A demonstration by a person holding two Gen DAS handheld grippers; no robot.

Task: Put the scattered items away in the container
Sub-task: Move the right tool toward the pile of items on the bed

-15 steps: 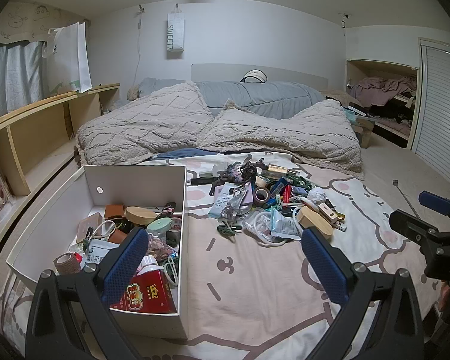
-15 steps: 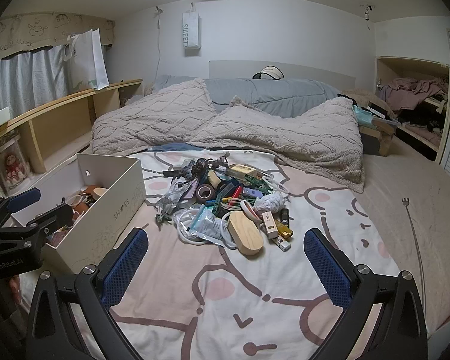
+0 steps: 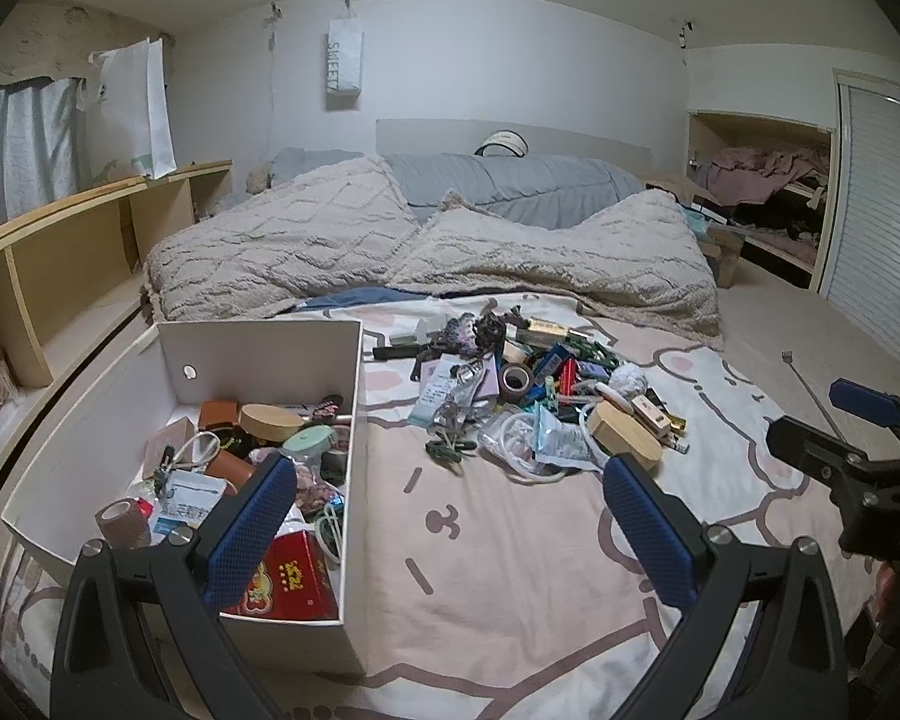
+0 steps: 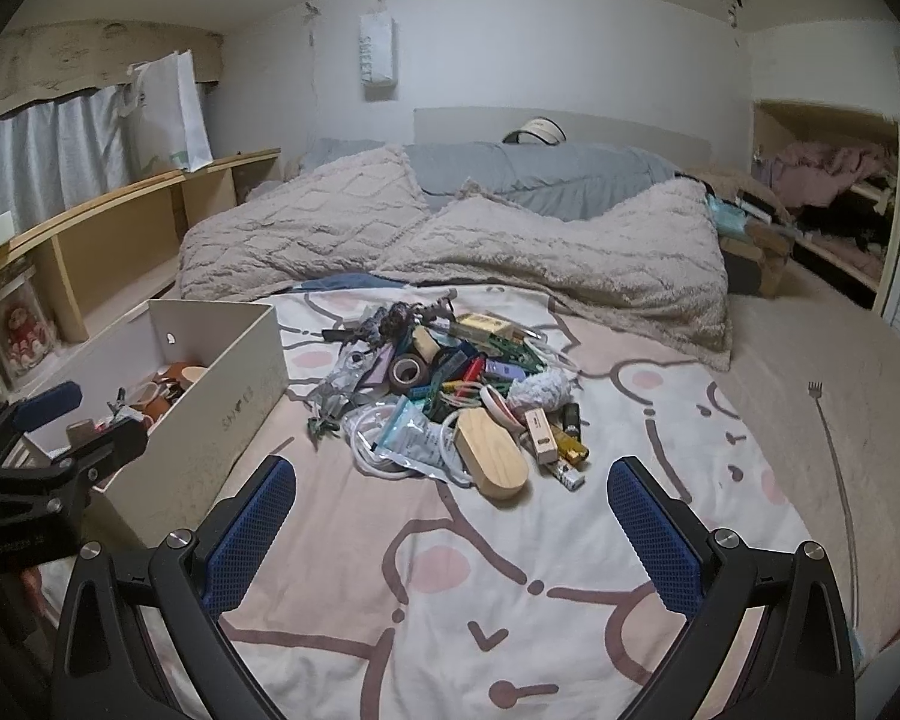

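Note:
A white shoe box [image 3: 354, 396] stands on the bed at the left, holding several small items such as a red packet [image 3: 288, 576] and a wooden lid [image 3: 270, 423]. The box also shows in the right wrist view [image 4: 228, 408]. A pile of scattered items [image 3: 528, 396] lies mid-bed, with a wooden oval case [image 4: 489, 456], a tape roll [image 4: 408, 373] and a plastic pouch [image 4: 411, 435]. My left gripper [image 3: 450, 522] is open and empty, above the box's near right corner. My right gripper [image 4: 450, 522] is open and empty, short of the pile.
Two beige pillows [image 3: 546, 264] and a grey duvet [image 3: 510, 186] lie behind the pile. A wooden shelf [image 3: 78, 240] runs along the left. A thin back scratcher [image 4: 831, 450] lies on the bed at the right. A closet [image 3: 768, 204] stands far right.
Both grippers have shifted slightly; the view has barely changed. Both stay open and empty.

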